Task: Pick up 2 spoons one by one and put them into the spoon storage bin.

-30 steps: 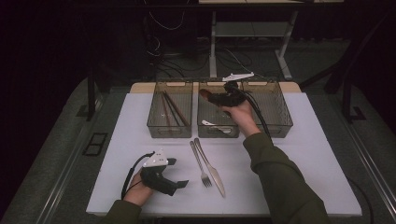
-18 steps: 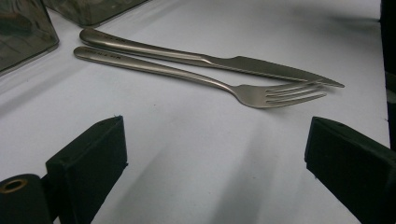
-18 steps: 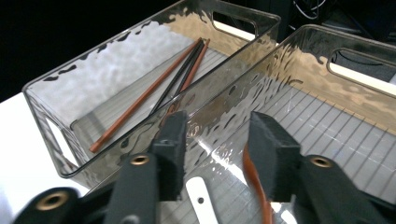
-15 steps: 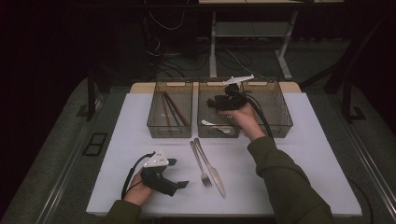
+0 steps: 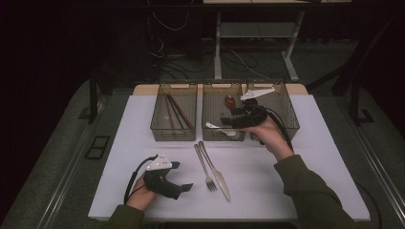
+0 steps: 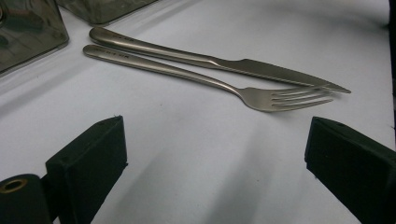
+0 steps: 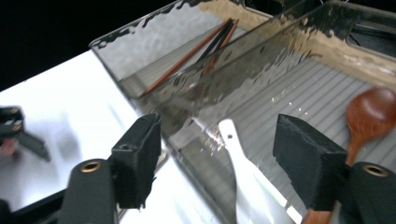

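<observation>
Both tools gape empty; right tool (image 5: 237, 120) hides part of white spoon (image 7: 243, 161).

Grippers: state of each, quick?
Left gripper: open, empty, facing the fork.
Right gripper: jaws just opened, nothing between them, over the middle bin.

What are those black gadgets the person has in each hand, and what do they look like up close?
Handheld tools: the left gripper and right gripper are black, each topped by a grey three-cornered plate and trailing a black cable. Each ends in two blocky black jaws with brass-coloured rivets near their bases. The sleeves are olive green.
</observation>
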Available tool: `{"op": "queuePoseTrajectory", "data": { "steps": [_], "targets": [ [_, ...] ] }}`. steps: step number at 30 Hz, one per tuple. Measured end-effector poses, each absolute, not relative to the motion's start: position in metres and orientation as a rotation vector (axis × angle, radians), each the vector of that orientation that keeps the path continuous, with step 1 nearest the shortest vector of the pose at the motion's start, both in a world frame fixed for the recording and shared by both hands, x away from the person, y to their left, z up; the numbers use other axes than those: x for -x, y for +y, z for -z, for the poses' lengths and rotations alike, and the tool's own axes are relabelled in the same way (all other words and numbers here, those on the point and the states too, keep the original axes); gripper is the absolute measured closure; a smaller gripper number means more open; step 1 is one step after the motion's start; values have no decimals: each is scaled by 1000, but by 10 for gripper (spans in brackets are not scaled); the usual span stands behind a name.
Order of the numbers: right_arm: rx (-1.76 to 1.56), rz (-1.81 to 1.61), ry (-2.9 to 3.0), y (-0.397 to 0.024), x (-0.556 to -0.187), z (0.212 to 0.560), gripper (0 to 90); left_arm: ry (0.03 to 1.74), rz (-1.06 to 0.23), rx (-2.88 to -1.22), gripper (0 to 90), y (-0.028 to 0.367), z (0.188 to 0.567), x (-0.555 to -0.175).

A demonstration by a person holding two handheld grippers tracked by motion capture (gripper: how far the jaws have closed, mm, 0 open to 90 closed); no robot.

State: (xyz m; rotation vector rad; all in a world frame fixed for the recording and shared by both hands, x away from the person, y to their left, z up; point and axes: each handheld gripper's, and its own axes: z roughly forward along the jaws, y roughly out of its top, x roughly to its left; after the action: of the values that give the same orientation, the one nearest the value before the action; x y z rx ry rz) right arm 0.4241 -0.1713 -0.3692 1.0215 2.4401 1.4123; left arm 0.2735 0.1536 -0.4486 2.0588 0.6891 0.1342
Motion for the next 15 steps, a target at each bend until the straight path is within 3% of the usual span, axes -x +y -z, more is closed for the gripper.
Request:
{"op": "queuePoseTrajectory", "data": {
  "steps": [15],
  "targets": [
    [-987, -1442, 2459, -205, -374, 379, 268, 705, -167, -2075, 43, 150, 448, -271]
  ]
}}
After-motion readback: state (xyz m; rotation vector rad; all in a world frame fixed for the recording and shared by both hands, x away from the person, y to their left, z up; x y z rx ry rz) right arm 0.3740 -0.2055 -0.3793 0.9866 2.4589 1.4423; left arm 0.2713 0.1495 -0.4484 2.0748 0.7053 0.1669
